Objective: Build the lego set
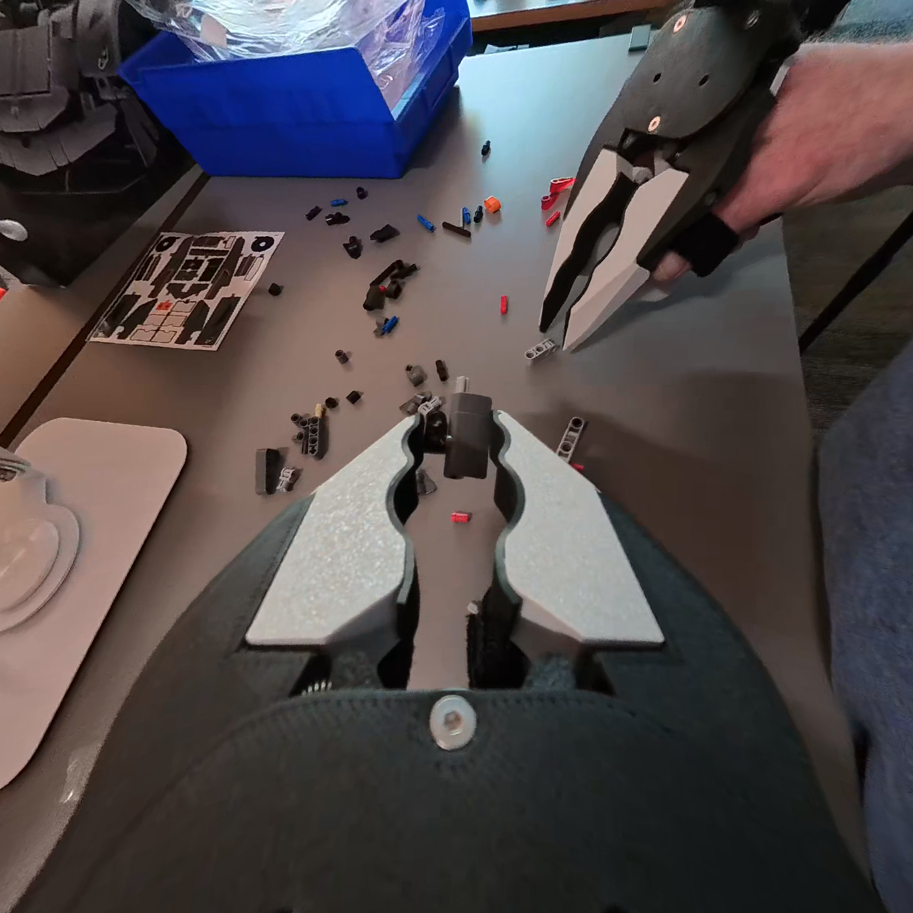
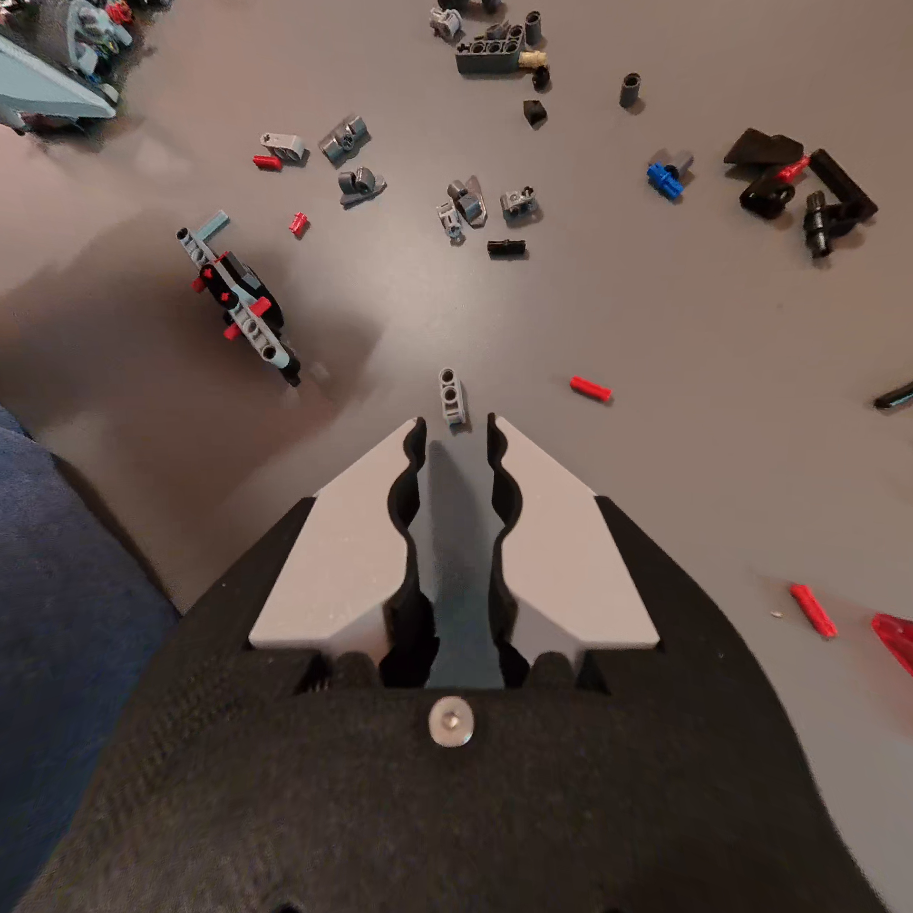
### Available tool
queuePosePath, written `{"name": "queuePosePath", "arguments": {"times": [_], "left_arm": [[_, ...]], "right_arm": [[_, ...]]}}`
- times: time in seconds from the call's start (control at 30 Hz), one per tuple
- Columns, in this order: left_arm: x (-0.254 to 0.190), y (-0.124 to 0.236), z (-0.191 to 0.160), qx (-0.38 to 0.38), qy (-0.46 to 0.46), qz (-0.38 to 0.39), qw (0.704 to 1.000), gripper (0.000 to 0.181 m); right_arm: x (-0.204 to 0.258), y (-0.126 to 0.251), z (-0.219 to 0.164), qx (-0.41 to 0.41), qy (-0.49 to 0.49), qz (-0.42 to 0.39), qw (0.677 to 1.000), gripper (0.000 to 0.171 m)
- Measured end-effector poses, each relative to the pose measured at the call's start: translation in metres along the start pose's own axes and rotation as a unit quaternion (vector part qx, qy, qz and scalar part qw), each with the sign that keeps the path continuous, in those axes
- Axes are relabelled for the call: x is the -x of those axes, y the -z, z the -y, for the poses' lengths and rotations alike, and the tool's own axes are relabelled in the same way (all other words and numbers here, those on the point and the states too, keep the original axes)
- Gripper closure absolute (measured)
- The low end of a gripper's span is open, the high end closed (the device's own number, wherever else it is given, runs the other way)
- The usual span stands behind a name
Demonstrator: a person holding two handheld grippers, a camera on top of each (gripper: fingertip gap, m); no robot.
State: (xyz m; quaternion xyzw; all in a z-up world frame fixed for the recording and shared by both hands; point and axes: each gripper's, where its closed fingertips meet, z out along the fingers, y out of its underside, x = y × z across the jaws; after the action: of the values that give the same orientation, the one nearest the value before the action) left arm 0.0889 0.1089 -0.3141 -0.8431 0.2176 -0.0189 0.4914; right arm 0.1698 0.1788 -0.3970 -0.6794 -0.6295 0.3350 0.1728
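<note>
My left gripper (image 1: 457, 420) is above the table, shut on a dark grey Lego block (image 1: 468, 439) with a light grey axle stub on top and a black part beside it. A partly built black, grey and red assembly (image 2: 237, 296) lies on the table, mostly hidden under my left gripper's right finger in the left wrist view. My right gripper (image 2: 457, 420), also in the left wrist view (image 1: 556, 336), is open and empty, tips just short of a small light grey two-hole connector (image 2: 452, 395) (image 1: 541, 348). Loose pieces (image 2: 467, 202) are scattered ahead.
A blue bin (image 1: 296, 113) with plastic bags stands at the back. A sticker sheet (image 1: 187, 286) and a grey pad (image 1: 99, 518) lie on the left. A built grey model (image 2: 59, 64) sits at the table's edge. A person's hand (image 1: 815, 138) and leg (image 1: 869, 543) are on the right. The left gripper's tips are roughly 15 cm from the right gripper's.
</note>
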Motion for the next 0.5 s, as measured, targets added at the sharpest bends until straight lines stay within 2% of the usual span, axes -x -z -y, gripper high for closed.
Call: {"name": "queuePosePath", "arguments": {"times": [0.17, 0.27, 0.37, 0.5], "left_arm": [[-0.005, -0.009, 0.0, 0.004, -0.006, -0.013, 1.0, 0.157], [-0.008, -0.016, 0.0, 0.01, -0.008, -0.02, 1.0, 0.157], [-0.014, -0.027, -0.002, 0.032, -0.007, -0.037, 0.999, 0.157], [-0.027, -0.051, -0.012, 0.1, -0.016, -0.081, 0.992, 0.156]], "right_arm": [[0.002, -0.01, 0.005, 0.003, 0.034, -0.004, 0.999, 0.166], [0.005, -0.012, 0.008, -0.002, 0.024, 0.013, 1.0, 0.166], [0.01, -0.008, 0.018, -0.037, -0.028, 0.049, 0.998, 0.166], [0.012, 0.004, 0.035, -0.103, -0.123, 0.108, 0.981, 0.166]]}}
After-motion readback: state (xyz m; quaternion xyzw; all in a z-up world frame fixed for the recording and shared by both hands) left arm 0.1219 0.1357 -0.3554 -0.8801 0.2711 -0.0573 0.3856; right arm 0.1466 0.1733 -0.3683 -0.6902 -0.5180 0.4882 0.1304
